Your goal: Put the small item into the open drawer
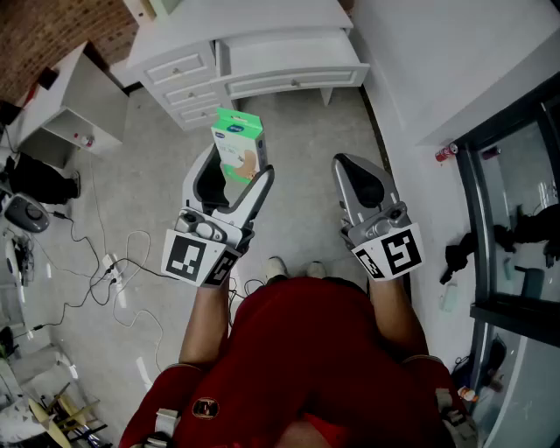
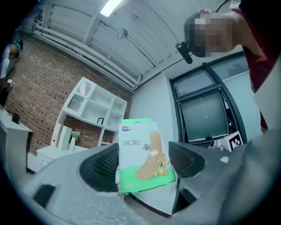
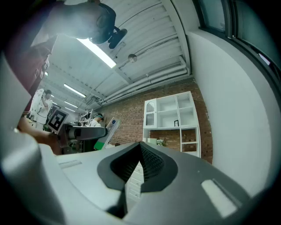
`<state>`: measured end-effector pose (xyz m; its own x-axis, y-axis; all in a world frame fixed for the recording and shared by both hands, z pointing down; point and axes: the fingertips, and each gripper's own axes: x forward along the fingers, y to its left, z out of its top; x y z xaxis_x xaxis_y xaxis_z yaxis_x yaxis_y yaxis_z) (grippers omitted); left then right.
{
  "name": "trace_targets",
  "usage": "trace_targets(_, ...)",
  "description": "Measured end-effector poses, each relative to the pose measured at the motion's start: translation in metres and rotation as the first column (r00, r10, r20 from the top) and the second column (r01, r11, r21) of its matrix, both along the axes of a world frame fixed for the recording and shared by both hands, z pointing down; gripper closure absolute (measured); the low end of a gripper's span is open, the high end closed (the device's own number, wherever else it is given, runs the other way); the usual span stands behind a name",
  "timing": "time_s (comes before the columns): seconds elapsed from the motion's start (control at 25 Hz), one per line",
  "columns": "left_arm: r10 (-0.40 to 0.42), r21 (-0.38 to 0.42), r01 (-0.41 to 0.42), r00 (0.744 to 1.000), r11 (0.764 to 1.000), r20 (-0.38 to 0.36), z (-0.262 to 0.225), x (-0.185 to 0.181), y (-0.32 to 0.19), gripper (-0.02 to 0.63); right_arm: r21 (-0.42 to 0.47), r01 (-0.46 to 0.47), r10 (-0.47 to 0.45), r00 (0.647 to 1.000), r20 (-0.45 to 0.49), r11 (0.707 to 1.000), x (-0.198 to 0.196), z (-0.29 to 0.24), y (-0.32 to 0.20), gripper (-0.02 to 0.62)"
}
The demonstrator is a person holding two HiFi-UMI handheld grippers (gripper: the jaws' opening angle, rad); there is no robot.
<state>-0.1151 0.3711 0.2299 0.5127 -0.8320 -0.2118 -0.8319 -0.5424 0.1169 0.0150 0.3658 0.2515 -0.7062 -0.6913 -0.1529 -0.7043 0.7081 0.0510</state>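
Note:
A small green and white plaster box [image 1: 238,144] [image 2: 142,156] stands upright between the pads of my left gripper [image 1: 238,166] [image 2: 144,163], which is shut on it with its jaws wide apart. I hold it above the floor, a little in front of the white dresser [image 1: 254,17]. The dresser's wide middle drawer [image 1: 293,81] is pulled out. My right gripper [image 1: 350,171] [image 3: 140,165] is shut with nothing in it, level with the left one and to its right. In the right gripper view the box [image 3: 109,127] shows at the left.
Three small closed drawers [image 1: 184,83] sit left of the open one. A white shelf unit [image 1: 74,105] lies at the left, with cables [image 1: 114,262] on the floor. A white wall and a black-framed glass door [image 1: 516,219] run along the right.

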Motion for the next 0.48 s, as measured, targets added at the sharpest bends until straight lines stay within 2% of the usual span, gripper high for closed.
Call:
trace_targets(0.16, 0.010, -0.002, -0.010, 1.000, 1.000, 0.011, 0.006, -0.011, -0.001, 0.247, -0.008, 0.022, -0.022, 0.999, 0.026, 1.000, -0.014, -0.001, -0.002, 0.583)
trace_targets(0.48, 0.029, 0.000, -0.029, 1.000, 1.000, -0.005, 0.009, -0.047, -0.010, 0.247, -0.015, -0.012, 0.012, 1.000, 0.015, 1.000, -0.044, 0.003, -0.013, 0.583)
